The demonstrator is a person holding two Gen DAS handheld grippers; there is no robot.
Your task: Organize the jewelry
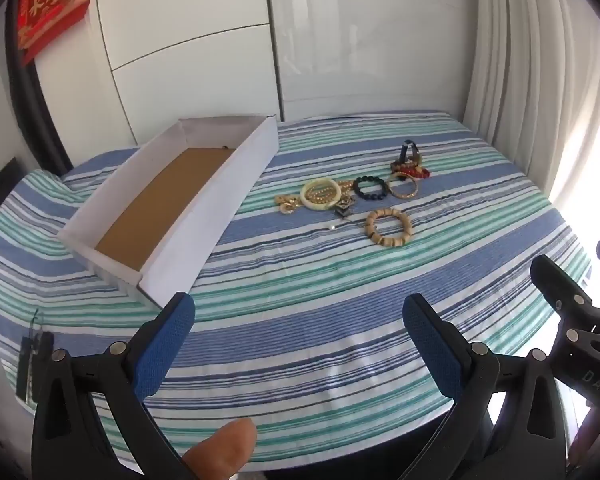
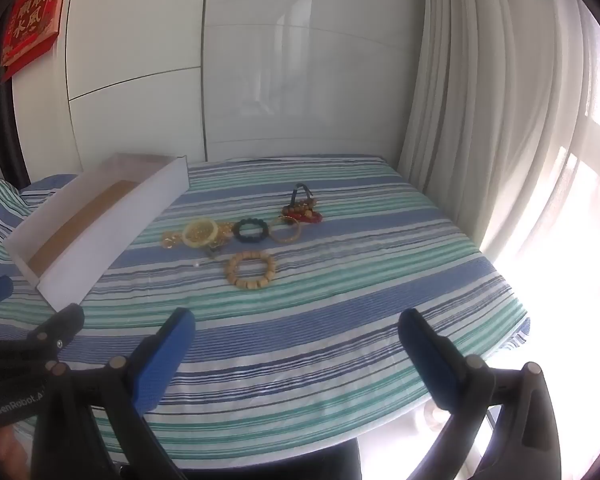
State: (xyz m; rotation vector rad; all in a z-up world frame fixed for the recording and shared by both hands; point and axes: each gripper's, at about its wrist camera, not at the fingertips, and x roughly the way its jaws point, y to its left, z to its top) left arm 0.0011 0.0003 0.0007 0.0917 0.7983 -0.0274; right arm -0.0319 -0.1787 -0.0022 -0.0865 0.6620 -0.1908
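Observation:
A pile of jewelry lies on the striped tablecloth: a wooden bead bracelet (image 1: 389, 227) (image 2: 250, 270) nearest me, a pale jade bangle (image 1: 321, 194) (image 2: 200, 232), a black bead bracelet (image 1: 371, 188) (image 2: 251, 230), a gold bangle (image 1: 403, 187) (image 2: 285, 231) and a red and brown bead cluster (image 1: 410, 168) (image 2: 303, 211). A long white box (image 1: 220, 196) (image 2: 112, 232) with a brown floor lies open and empty to their left. My left gripper (image 1: 299, 308) and right gripper (image 2: 296, 322) are both open and empty, above the table's near part, well short of the jewelry.
The table (image 1: 340, 340) (image 2: 340, 320) carries a blue, green and white striped cloth. White cabinet doors (image 1: 188, 40) stand behind it, a curtain (image 2: 460, 100) hangs at the right. A small pearl-like bead (image 1: 332, 227) lies by the pile. The other gripper (image 1: 572, 320) shows at the right edge.

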